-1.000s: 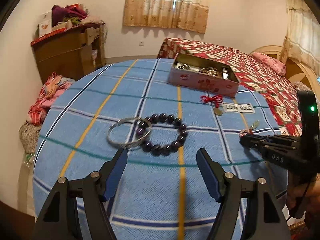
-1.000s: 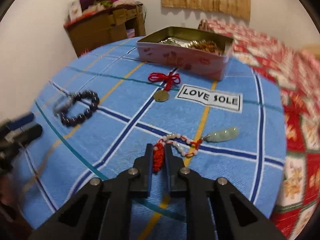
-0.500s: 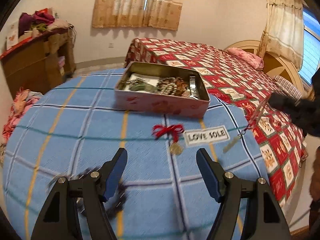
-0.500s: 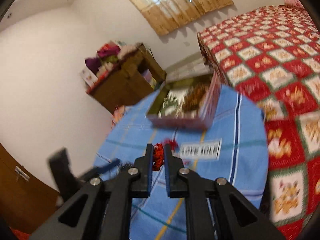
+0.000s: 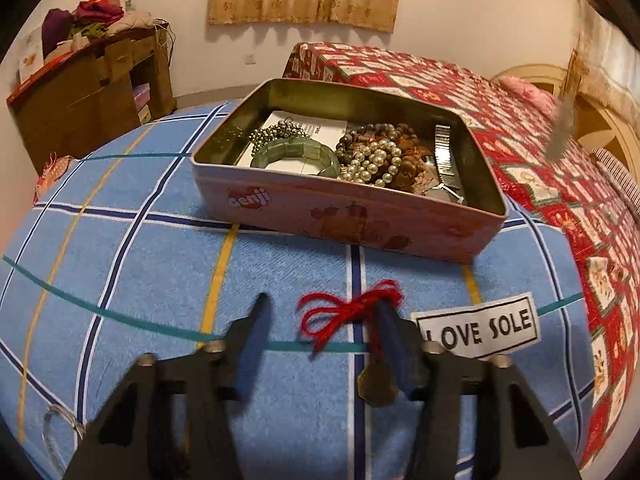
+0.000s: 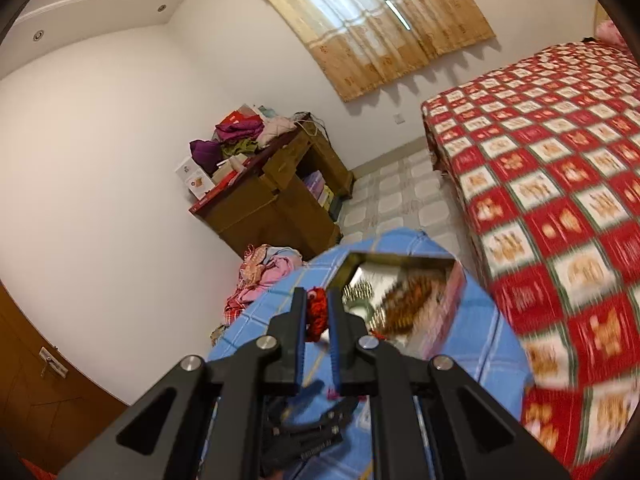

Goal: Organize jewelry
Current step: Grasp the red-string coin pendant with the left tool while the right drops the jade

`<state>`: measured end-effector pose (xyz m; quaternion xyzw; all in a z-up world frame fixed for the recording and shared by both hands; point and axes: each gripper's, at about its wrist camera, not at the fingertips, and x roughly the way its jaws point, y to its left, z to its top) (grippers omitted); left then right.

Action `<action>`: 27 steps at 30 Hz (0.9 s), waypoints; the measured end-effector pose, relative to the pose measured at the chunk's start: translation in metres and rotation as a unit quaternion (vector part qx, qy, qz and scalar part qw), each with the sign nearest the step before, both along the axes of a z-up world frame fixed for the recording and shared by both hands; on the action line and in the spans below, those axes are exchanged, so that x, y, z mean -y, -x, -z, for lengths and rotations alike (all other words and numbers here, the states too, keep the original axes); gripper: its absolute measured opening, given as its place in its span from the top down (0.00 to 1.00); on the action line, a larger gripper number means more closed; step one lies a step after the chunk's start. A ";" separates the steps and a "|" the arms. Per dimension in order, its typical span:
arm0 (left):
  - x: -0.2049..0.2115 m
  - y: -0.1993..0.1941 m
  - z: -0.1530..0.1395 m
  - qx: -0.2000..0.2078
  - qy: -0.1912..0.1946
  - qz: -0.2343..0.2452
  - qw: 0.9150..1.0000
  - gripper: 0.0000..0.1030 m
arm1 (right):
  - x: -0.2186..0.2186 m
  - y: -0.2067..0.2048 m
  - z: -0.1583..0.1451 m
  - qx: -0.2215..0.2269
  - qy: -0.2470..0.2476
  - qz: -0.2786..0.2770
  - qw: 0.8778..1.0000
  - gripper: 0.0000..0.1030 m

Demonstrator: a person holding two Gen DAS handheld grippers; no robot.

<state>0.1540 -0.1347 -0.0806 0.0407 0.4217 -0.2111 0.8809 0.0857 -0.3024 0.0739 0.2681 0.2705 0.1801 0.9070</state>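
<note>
A red-string charm (image 5: 352, 312) with a bronze coin (image 5: 376, 384) lies on the blue checked cloth (image 5: 160, 264). My left gripper (image 5: 320, 332) straddles it and its jaws are closing. The right finger is at the cord and the left pad is still clear of it. Behind stands the open pink tin (image 5: 348, 216) with a green bangle (image 5: 296, 152), pearls (image 5: 372, 160) and other pieces inside. My right gripper (image 6: 318, 312) is up in the air, shut on the red knot (image 6: 316, 316) of a bead necklace, near the tin (image 6: 448, 292). The necklace's pale pendant (image 5: 562, 120) dangles blurred.
A "LOVE SOLE" label (image 5: 480, 326) lies right of the charm. A silver bangle (image 5: 56, 428) sits at the cloth's near left edge. A bed with a red quilt (image 5: 540, 152) is to the right, and a wooden cabinet (image 5: 88, 92) piled with clothes is at the back left.
The left gripper left the dark bead bracelet and silver bangle, moved right to the red-string charm, and its jaws narrowed. The right gripper lifted the bead necklace off the cloth and rose.
</note>
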 end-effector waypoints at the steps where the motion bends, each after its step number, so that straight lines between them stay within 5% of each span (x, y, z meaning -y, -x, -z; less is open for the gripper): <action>1: 0.000 -0.001 0.000 -0.002 0.004 0.003 1.000 0.58 | -0.001 -0.012 0.000 0.000 -0.001 -0.006 1.000 0.87; 5: -0.002 -0.005 0.000 -0.002 0.012 0.001 1.000 0.58 | -0.014 -0.070 0.009 -0.013 -0.004 -0.033 0.999 0.87; 11: -0.007 -0.007 0.000 -0.010 0.037 -0.007 0.999 0.72 | -0.049 -0.147 0.052 -0.055 0.039 -0.060 0.996 0.87; 19: -0.014 -0.010 0.000 -0.021 0.065 -0.011 0.998 0.77 | -0.090 -0.190 0.092 -0.087 0.159 -0.092 0.979 0.87; 21: -0.015 -0.013 0.000 -0.026 0.075 -0.011 0.997 0.86 | -0.090 -0.196 0.098 -0.102 0.164 -0.098 0.976 0.87; 24: -0.019 -0.017 0.003 -0.036 0.092 -0.010 0.995 0.91 | -0.083 -0.198 0.101 -0.125 0.154 -0.094 0.976 0.79; 26: -0.021 -0.018 0.003 -0.040 0.105 -0.005 0.994 0.94 | -0.072 -0.190 0.095 -0.121 0.127 -0.088 0.981 0.56; 27: -0.022 -0.017 0.003 -0.040 0.110 -0.003 0.993 0.95 | -0.067 -0.183 0.089 -0.110 0.111 -0.081 0.984 0.52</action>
